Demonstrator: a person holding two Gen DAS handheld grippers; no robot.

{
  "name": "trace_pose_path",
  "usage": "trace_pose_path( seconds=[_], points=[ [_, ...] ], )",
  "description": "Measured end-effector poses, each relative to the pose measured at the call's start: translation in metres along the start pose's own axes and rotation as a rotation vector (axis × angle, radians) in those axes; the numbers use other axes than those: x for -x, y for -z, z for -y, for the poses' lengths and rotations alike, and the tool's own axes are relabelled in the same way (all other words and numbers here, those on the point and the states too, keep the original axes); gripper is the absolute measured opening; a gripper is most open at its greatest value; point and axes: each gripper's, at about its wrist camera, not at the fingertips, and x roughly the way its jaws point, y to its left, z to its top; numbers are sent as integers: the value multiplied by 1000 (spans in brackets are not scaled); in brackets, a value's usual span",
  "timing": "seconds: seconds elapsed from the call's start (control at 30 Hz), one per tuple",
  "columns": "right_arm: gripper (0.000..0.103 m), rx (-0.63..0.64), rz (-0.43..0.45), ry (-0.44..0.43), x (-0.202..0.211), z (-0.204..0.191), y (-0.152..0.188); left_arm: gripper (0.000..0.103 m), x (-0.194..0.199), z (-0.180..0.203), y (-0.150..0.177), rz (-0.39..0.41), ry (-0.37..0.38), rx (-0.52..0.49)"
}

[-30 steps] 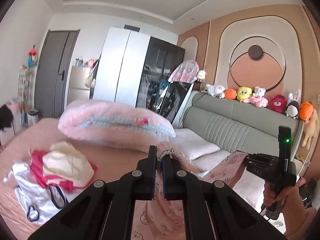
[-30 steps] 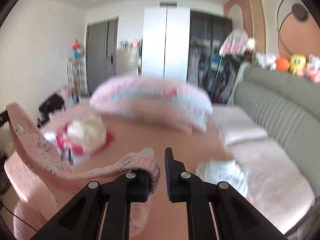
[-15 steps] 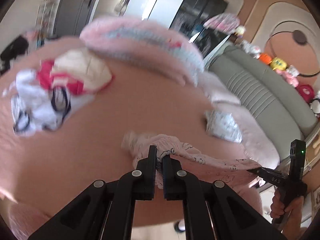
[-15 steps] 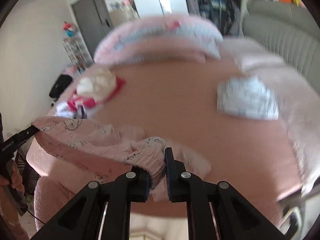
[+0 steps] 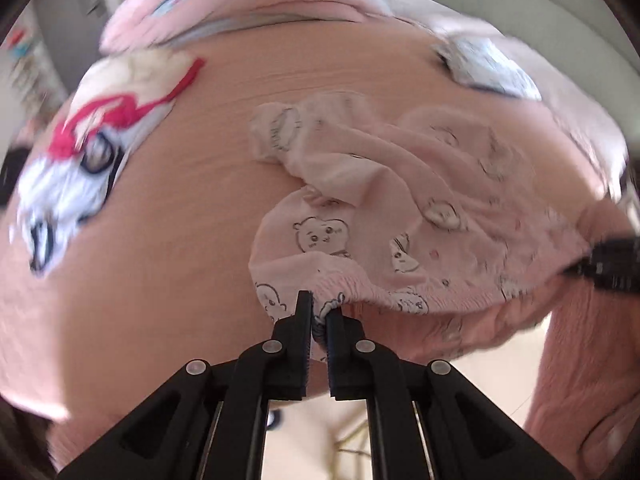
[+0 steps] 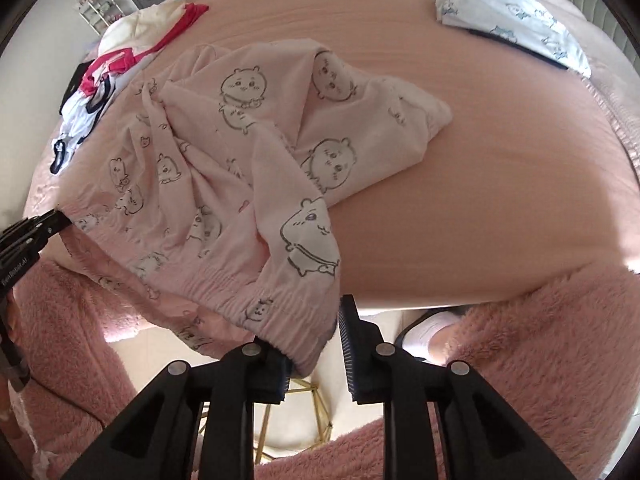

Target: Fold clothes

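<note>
Two grippers of mine hold one pair of pink bear-print trousers (image 6: pixel 224 168) by the elastic waistband, legs crumpled across the pink bed (image 6: pixel 480 184). Beyond the trousers a red, white and cream clothes pile (image 5: pixel 92 140) lies left, a folded white garment (image 6: pixel 516 28) right. My left gripper (image 5: pixel 319 316) is pinched tight on the waistband; my right gripper (image 6: pixel 312 344) grips its other end, jaws narrow around bunched cloth.
</note>
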Motion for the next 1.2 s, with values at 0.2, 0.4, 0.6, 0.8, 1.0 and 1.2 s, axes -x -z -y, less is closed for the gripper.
trace_pose_path(
  seconds=[0.2,0.4,0.6,0.8,1.0,1.2],
  points=[
    [20,40,92,-47,15,-11,-9,8,3,12,-7,-8,5,-191],
    [20,70,177,-73,33,-18,-21,14,5,7,-14,-5,116,-177],
    [20,63,261,-111,49,-16,-50,42,7,17,-6,40,77,-219],
    [20,20,251,-212,51,-16,-50,42,-19,39,-5,-12,15,-380],
    [20,-28,287,-185,60,-8,-53,42,-6,55,-3,-3,98,-465],
    [20,-41,310,-199,65,-6,-62,43,-10,59,-3,37,114,-452]
  ],
)
